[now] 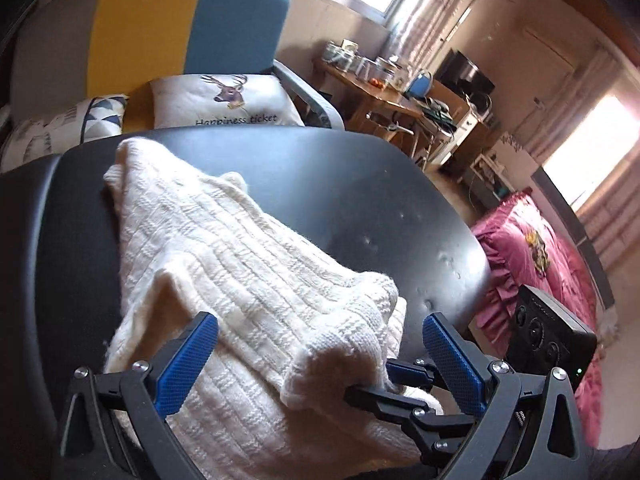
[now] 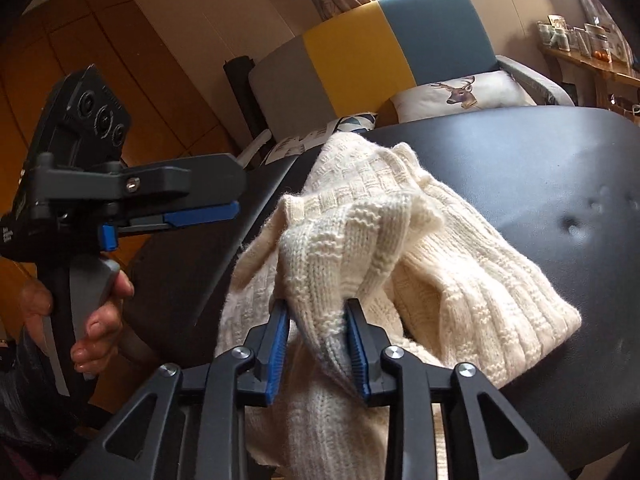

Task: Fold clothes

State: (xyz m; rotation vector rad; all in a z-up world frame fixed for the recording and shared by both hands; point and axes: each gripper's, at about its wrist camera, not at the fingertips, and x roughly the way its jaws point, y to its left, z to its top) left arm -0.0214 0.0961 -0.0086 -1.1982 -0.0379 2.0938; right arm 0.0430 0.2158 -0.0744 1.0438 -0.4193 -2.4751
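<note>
A cream knitted sweater (image 1: 224,240) lies bunched on a black table (image 1: 360,176). In the left wrist view my left gripper (image 1: 320,332) hovers over the near part of the sweater, open, its blue pads wide apart and pressing on nothing. My right gripper (image 2: 318,316) is shut on a fold of the sweater (image 2: 460,272), with the ribbed knit pinched between its blue pads and lifted into a peak. In the left wrist view the right gripper (image 1: 362,392) comes in from the lower right, clamped on the sweater's edge. A hand (image 2: 100,320) holds the left gripper (image 2: 238,196) at the table's left side.
Behind the table (image 2: 520,152) stands a sofa (image 1: 188,28) with a yellow and blue back and a deer cushion (image 1: 224,100). A wooden desk (image 1: 380,96) with jars is at the back right. A pink bedspread (image 1: 532,248) lies right of the table. Wooden cupboards (image 2: 100,60) stand left.
</note>
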